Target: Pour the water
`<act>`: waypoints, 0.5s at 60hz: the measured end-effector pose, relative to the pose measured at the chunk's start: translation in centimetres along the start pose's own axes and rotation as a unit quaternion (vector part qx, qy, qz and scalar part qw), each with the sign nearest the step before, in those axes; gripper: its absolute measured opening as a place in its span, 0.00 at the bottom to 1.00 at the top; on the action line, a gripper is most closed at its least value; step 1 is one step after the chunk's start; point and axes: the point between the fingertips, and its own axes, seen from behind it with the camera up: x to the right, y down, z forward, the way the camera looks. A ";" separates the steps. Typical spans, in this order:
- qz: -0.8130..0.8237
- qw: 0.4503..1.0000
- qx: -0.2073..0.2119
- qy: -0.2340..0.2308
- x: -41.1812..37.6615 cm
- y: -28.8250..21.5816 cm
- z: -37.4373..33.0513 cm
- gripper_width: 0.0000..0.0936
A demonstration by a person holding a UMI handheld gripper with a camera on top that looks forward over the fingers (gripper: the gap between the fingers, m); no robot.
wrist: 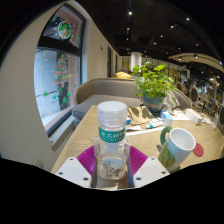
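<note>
A clear plastic water bottle [112, 140] with a white cap and a green-and-white label stands upright between my gripper's [111, 165] fingers. Both magenta pads [87, 160] press against its lower sides, so the gripper is shut on it. The bottle's base is hidden behind the gripper body, so I cannot tell whether it rests on the wooden table [80, 140]. A white mug [177, 148] with a green inside and green handle sits on the table to the right of the bottle, just beyond the right finger.
A potted green plant [153, 85] stands at the table's far end, with papers and small items [140, 117] in front of it. A curved grey sofa [100, 92] lies beyond, and a large window [55, 80] is on the left.
</note>
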 end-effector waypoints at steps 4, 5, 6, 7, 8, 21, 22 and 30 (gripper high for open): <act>-0.003 1.000 0.003 -0.004 -0.2 -0.7 -0.6 0.43; -0.005 1.000 0.004 -0.005 -0.2 -1.0 -0.8 0.43; -0.005 1.000 0.006 -0.005 -0.2 -1.3 -1.0 0.44; -0.004 1.000 0.008 -0.007 -0.1 -1.6 -1.1 0.43; 0.000 1.000 0.011 -0.010 -0.1 -1.9 -1.4 0.44; 0.184 0.977 0.042 -0.100 -1.0 -9.3 -5.3 0.43; 0.209 0.971 0.041 -0.111 -0.7 -9.8 -5.3 0.43; 0.388 0.906 0.033 -0.167 0.5 -13.3 -6.8 0.43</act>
